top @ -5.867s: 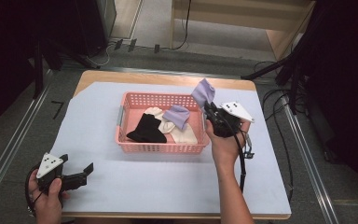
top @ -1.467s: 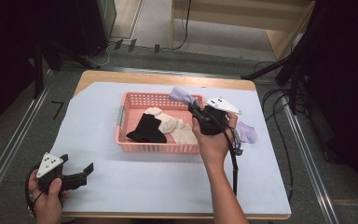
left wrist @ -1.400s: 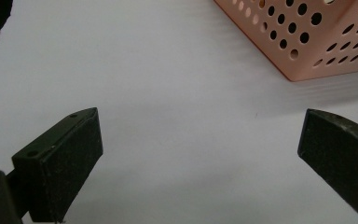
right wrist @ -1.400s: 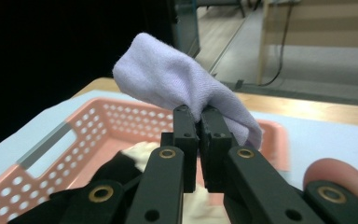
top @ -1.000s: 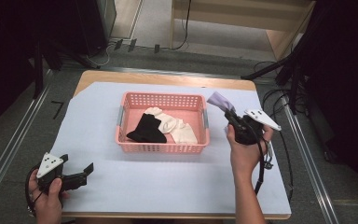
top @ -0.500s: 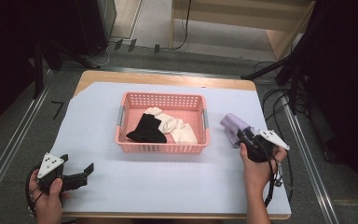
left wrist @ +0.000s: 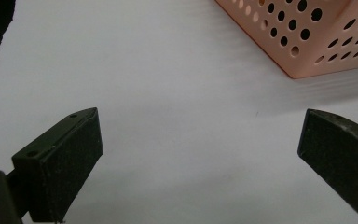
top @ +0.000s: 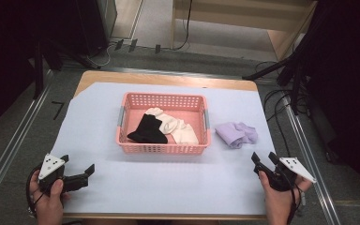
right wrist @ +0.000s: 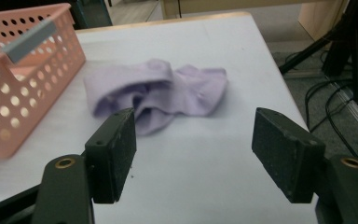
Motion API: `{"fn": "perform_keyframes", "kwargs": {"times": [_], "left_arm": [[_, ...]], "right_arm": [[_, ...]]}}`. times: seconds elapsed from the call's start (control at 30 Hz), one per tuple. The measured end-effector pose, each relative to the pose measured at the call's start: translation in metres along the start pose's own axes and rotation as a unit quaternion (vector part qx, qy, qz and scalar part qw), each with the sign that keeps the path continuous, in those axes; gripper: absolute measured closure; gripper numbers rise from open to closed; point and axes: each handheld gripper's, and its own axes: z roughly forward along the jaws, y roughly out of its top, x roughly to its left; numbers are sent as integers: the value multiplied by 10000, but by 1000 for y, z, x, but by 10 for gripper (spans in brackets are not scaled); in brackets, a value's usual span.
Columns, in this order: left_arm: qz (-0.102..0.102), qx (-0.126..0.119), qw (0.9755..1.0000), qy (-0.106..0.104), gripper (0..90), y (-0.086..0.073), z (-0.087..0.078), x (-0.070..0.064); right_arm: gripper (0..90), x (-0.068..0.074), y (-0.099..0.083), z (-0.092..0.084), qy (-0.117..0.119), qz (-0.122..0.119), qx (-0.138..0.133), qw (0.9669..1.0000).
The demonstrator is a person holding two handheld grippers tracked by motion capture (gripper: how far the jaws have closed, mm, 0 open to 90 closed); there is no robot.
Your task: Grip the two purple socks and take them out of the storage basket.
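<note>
A pink perforated basket [top: 163,149] stands mid-table with a black sock [top: 147,130] and a cream sock [top: 178,129] inside. Two lilac socks [top: 236,133] lie in a heap on the white sheet just right of the basket, also seen as the lilac socks [right wrist: 156,92] beyond my right jaws. My right gripper [top: 264,160] rests open near the front right edge, a short way in front of that heap, holding nothing. My left gripper [top: 78,166] rests open at the front left, pointing toward the basket corner [left wrist: 307,42].
The white sheet [top: 168,187] covers the wooden table. Cables [top: 281,108] and dark stands sit on the floor to the right, and metal rails run along both sides. The table's right edge [right wrist: 279,70] lies close to the lilac heap.
My right gripper carried a lilac sock out of the basket, set it with the other on the sheet, let go and drew back to the front right. The left gripper stayed still.
</note>
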Motion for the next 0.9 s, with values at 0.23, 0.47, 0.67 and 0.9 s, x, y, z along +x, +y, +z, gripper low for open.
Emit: {"fn": "perform_keyframes", "kwargs": {"times": [0.23,0.47,0.67,0.9], "left_arm": [[51,23,10000,11,5,0,1,-1],[87,150,9998,44,5,1,3,-2],[29,107,9999,88,5,1,3,-1],[17,136,9997,193,5,1,3,-2]], "right_arm": [[317,-22,-19,-19,-39,73,78,9999],[311,-31,-29,-27,12,165,39,9999],[289,-27,-29,-22,-33,3,274,9996],[247,-31,-30,-23,7,209,235,9995]]}}
